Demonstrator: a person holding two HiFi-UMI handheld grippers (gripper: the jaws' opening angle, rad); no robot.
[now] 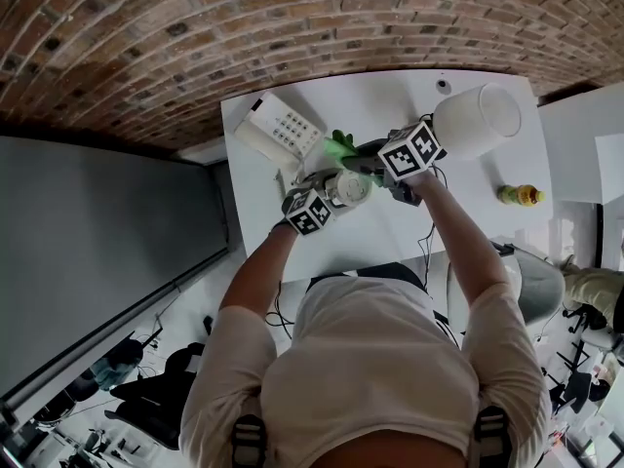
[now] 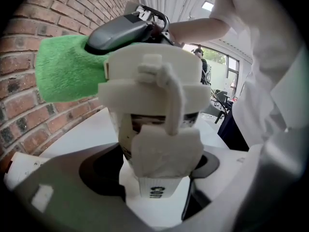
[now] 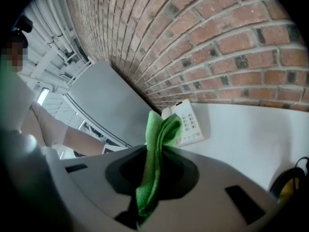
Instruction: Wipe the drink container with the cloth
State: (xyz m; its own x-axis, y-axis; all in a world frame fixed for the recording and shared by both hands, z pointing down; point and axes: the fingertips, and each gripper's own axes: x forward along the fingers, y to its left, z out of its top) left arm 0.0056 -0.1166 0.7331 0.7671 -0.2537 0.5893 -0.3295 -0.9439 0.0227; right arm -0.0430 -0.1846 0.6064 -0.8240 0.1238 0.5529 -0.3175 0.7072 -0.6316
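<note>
The left gripper (image 2: pixel 154 173) has its two jaws set wide and pressed on either side of the drink container (image 2: pixel 153 105), a white cup with a printed sleeve and a white lid whose small plug strap hangs down the front. The cup is held upright, lifted off the white table (image 1: pixel 468 213), over its near middle.

The right gripper (image 3: pixel 150 175) has its jaws closed on the green cloth (image 3: pixel 161 132). It pinches a folded strip of it, and the loose end stands up past the tips. That loose end lies against the far left edge of the cup's lid, with the right gripper's dark body reaching in just above it.

Both of the person's arms stretch forward from a pale short-sleeved top, and the grippers meet close together over the table.

Beyond them, at the table's far left, lies a white keypad phone (image 1: pixel 283 127). A large white cylinder (image 1: pixel 478 120) lies on its side at the far right. A small yellow bottle (image 1: pixel 520 195) sits near the right edge, well apart from the cup. A brick wall (image 1: pixel 292 27) runs behind the table.
</note>
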